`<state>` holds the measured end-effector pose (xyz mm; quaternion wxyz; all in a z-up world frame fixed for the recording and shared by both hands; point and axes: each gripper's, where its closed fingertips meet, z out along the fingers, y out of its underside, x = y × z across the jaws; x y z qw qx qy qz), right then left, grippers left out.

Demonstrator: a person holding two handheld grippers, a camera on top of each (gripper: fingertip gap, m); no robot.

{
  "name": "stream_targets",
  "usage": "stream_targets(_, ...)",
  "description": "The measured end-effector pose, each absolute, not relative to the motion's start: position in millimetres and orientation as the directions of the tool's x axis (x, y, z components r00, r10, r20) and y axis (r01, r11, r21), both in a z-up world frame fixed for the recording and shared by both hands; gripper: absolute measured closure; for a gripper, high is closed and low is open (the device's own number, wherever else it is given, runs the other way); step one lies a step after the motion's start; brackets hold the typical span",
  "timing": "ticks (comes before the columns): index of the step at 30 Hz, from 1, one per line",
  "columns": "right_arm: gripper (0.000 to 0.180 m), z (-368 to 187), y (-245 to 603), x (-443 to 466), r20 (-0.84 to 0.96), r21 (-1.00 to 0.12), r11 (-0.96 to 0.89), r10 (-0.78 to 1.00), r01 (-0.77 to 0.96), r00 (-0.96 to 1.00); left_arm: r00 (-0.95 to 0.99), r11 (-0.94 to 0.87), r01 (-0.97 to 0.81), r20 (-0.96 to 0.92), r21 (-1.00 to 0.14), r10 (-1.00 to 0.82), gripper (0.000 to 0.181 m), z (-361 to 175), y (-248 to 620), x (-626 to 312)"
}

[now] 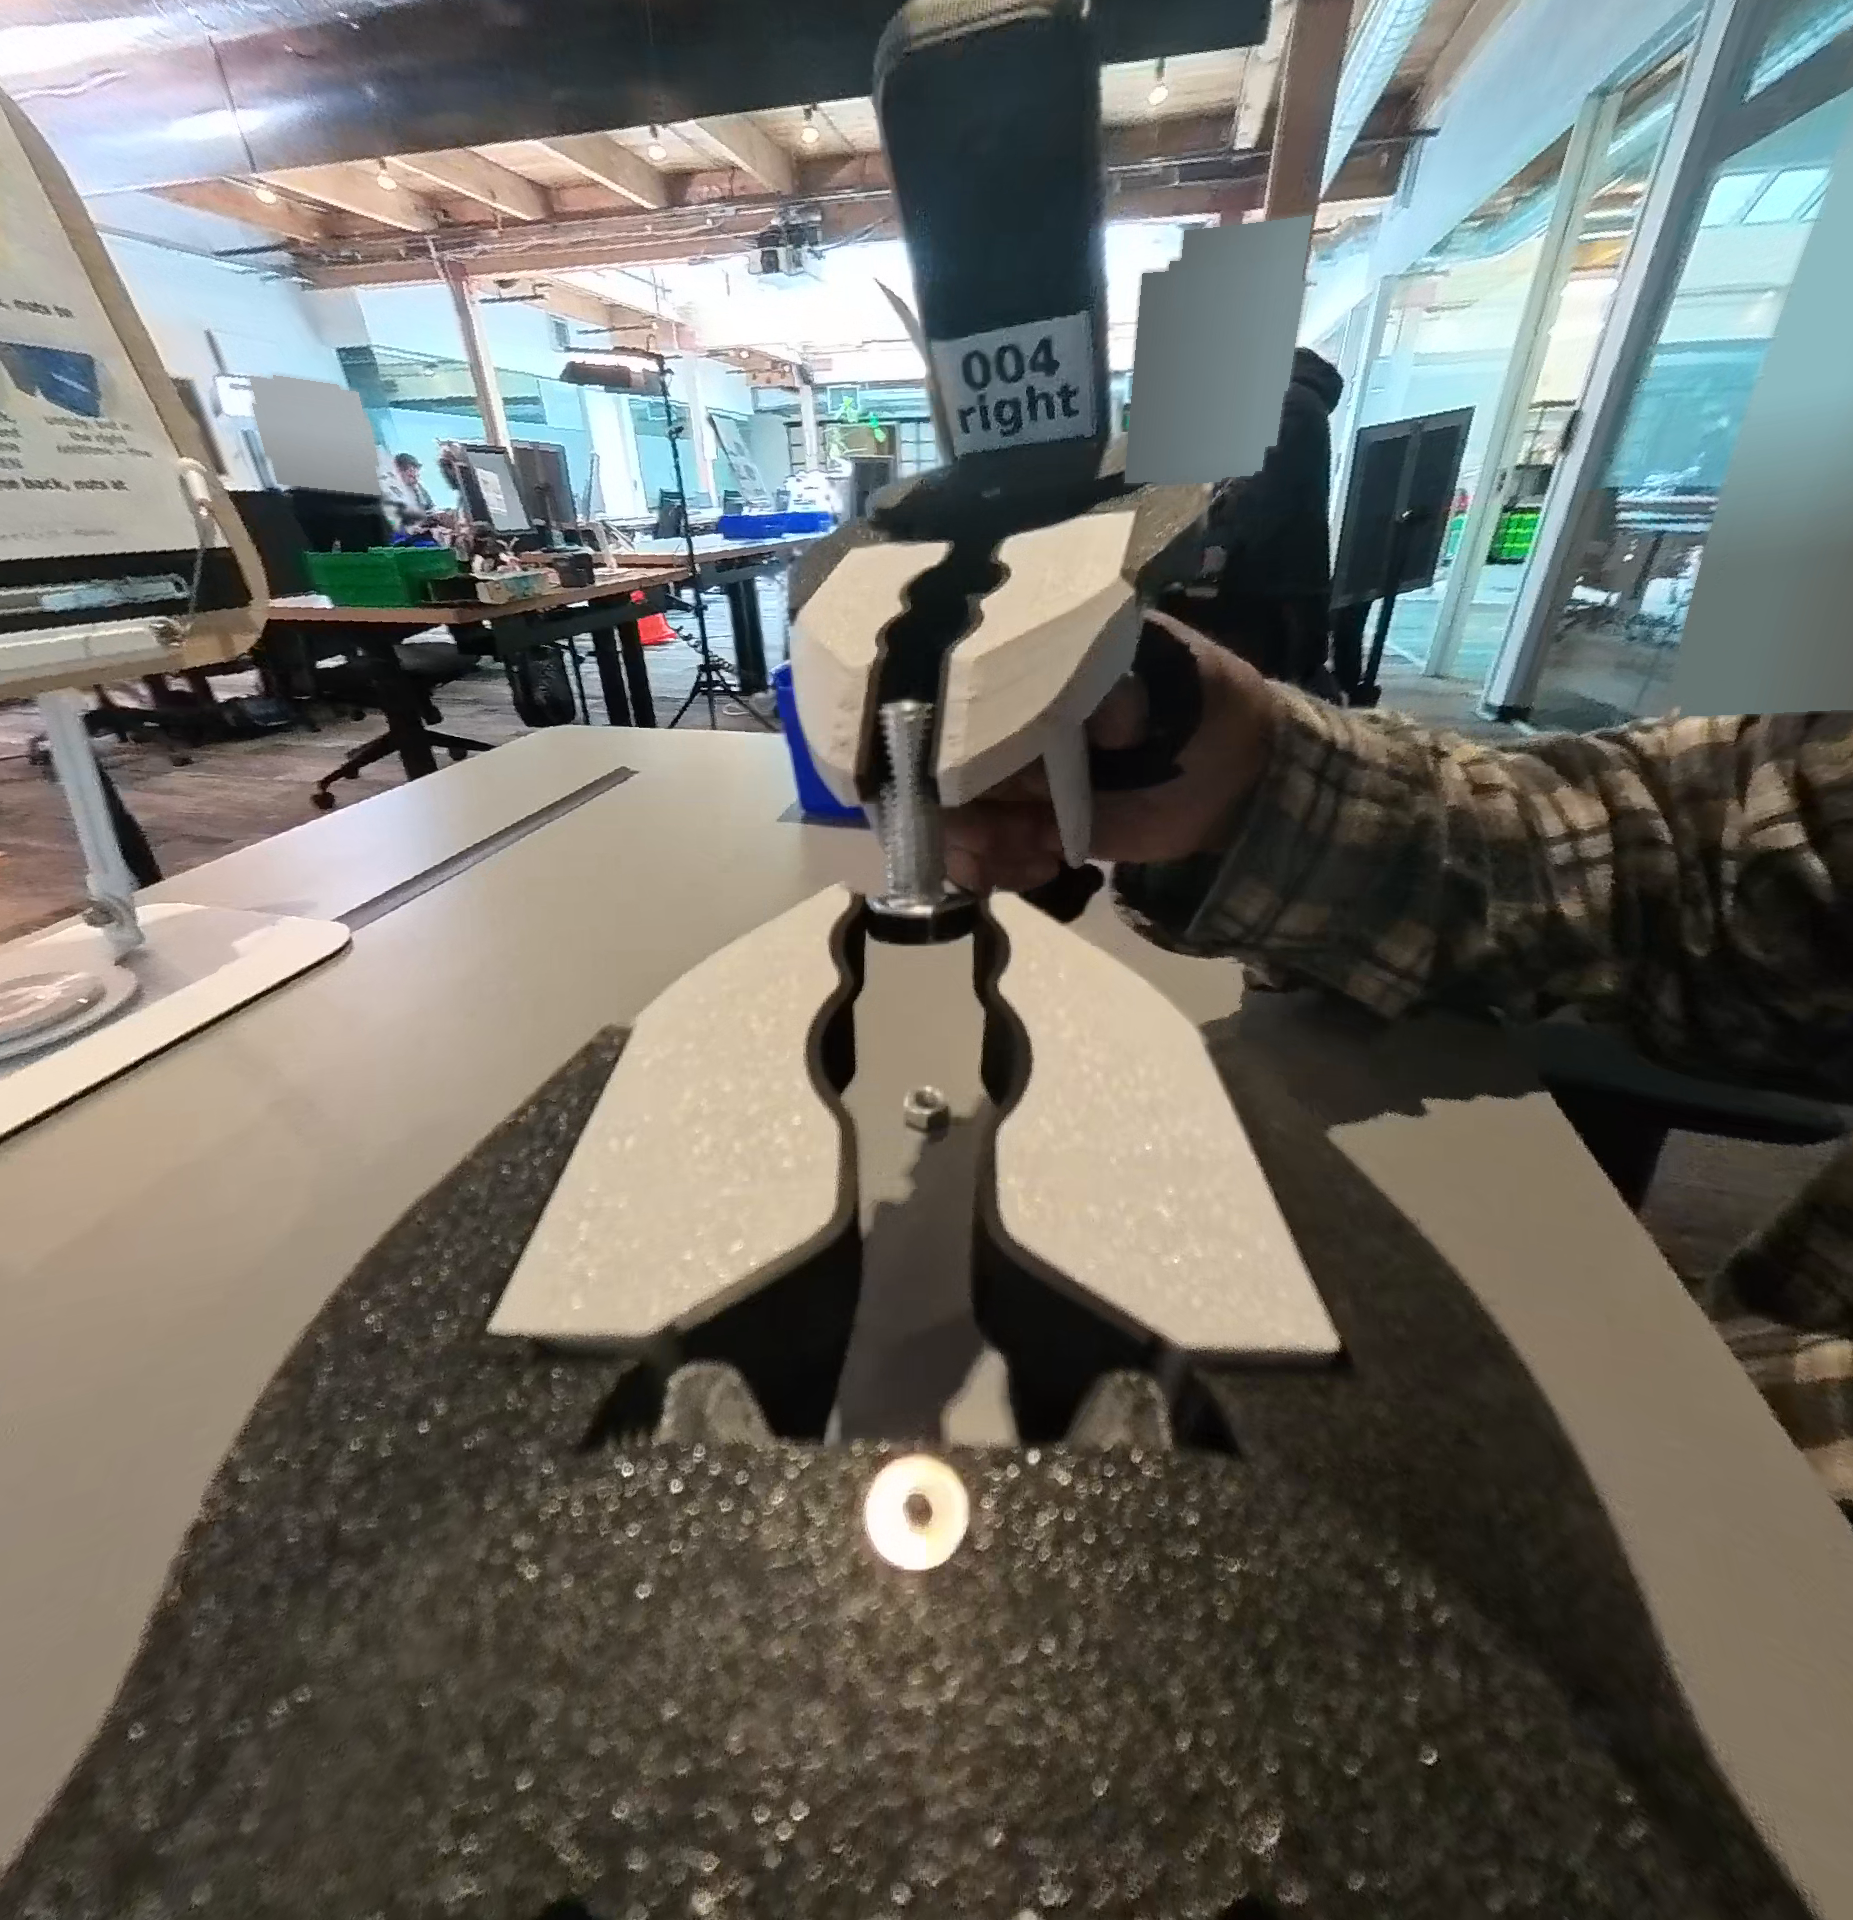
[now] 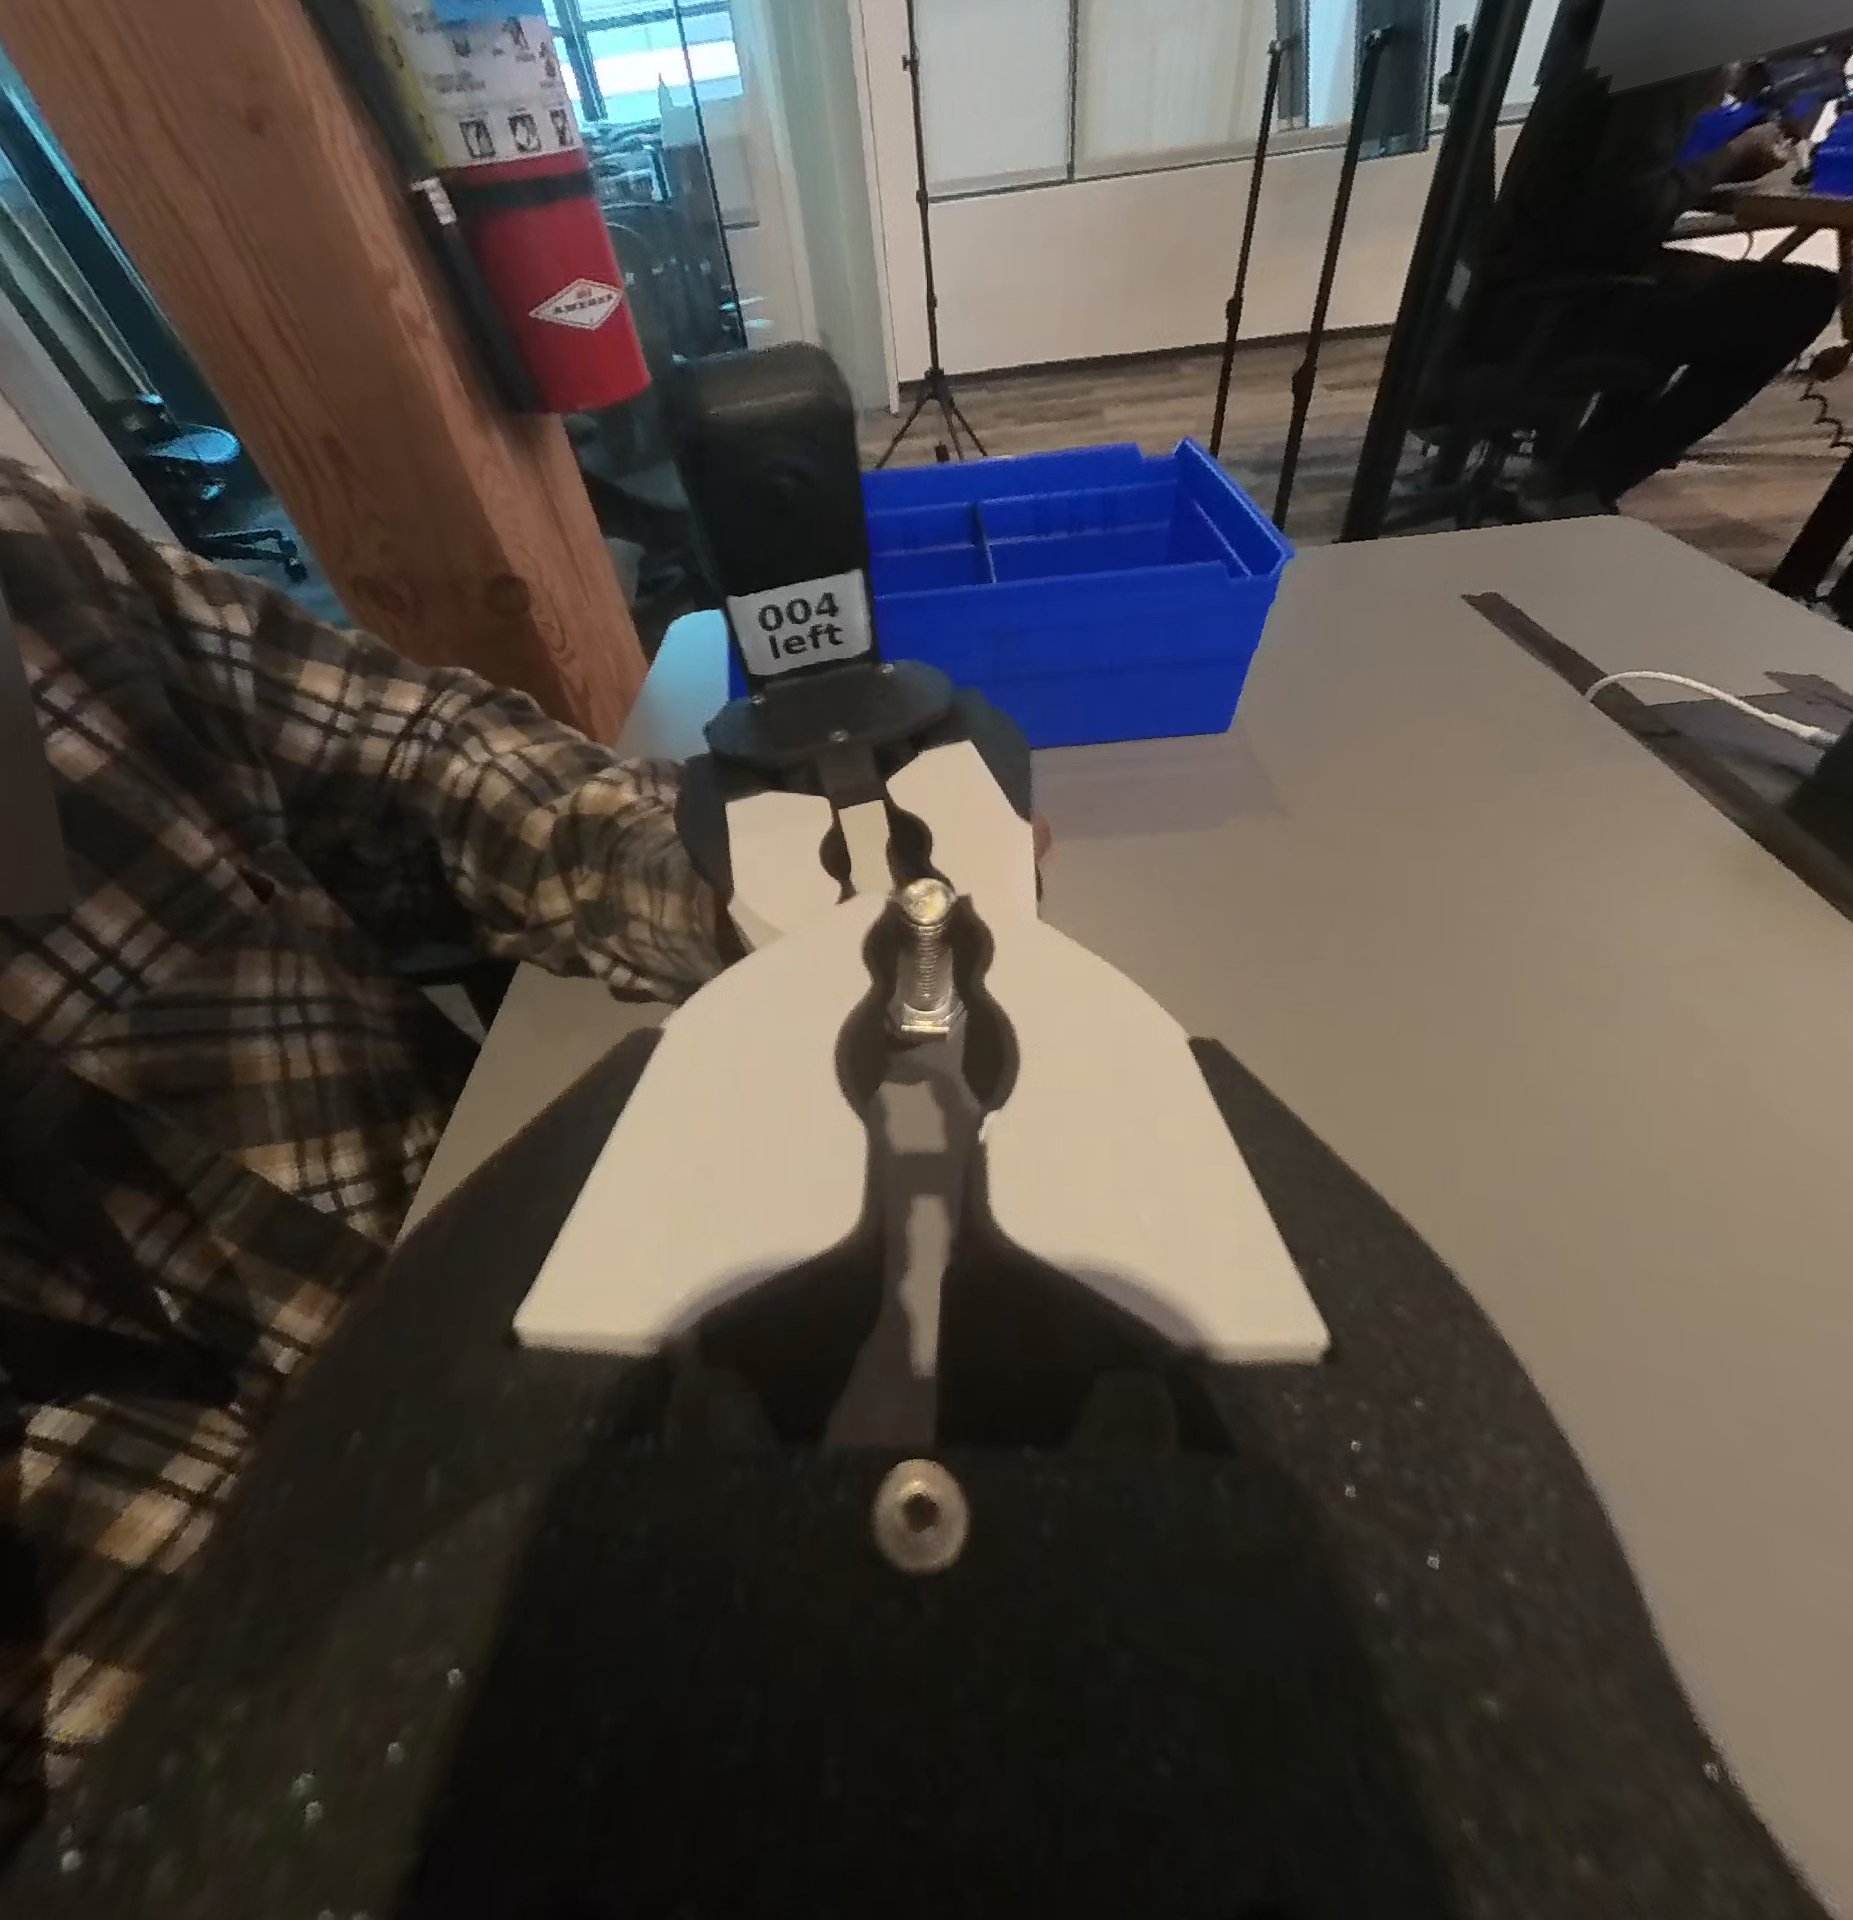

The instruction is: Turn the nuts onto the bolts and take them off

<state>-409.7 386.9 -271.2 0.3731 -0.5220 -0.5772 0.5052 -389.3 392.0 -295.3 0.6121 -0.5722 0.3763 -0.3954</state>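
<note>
At the far left a tilted printed board (image 1: 70,416) stood on a stand whose flat base plate (image 1: 174,961) lay near the grey table's (image 1: 278,1195) left edge. A dark slot strip (image 1: 486,842) ran away across the tabletop to its right, and the surface between the plate and the grippers was bare.

In the middle, the bolt (image 1: 906,790) stood nearly upright above the table, its long axis running top to bottom, threaded shank above and a hex end below. The left gripper (image 1: 922,920) reached in level, its jaws parted only by the width of that hex end and closed on it at the very tips. Whether this end was the head or a nut could not be told. The right gripper (image 1: 906,800) came down from above, jaws nearly closed and clamping the shank. In the right wrist view the bolt lay along that gripper's fingers, pointing away towards the other gripper, with a second hex piece seated farther back between the fingers.

A loose nut (image 1: 924,1110) lay flat on the table below, between the left gripper's fingers but touching neither.

To the right, a hand (image 1: 1109,790) in a plaid sleeve (image 1: 1524,883) held the right gripper. A blue bin (image 2: 1057,623) sat at the table's edge behind the grippers. Beyond it the tabletop ran open towards a white cable (image 2: 1680,696).
</note>
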Motion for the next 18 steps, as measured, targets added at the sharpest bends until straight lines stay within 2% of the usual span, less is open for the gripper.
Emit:
stream_targets(8,0.171,-275.4,390.3,-411.7,-0.101,-0.972,-0.070,0.986,0.226,-0.130,0.476,0.092,-0.053,-0.107,-0.994,-0.873,0.163,-301.6,397.3,-390.2)
stream_targets(18,0.171,-268.8,390.3,-415.6,-0.087,-0.985,-0.068,0.990,0.156,-0.115,0.484,0.073,-0.011,-0.069,-0.997,-0.872,0.163,-295.7,396.7,-393.1)
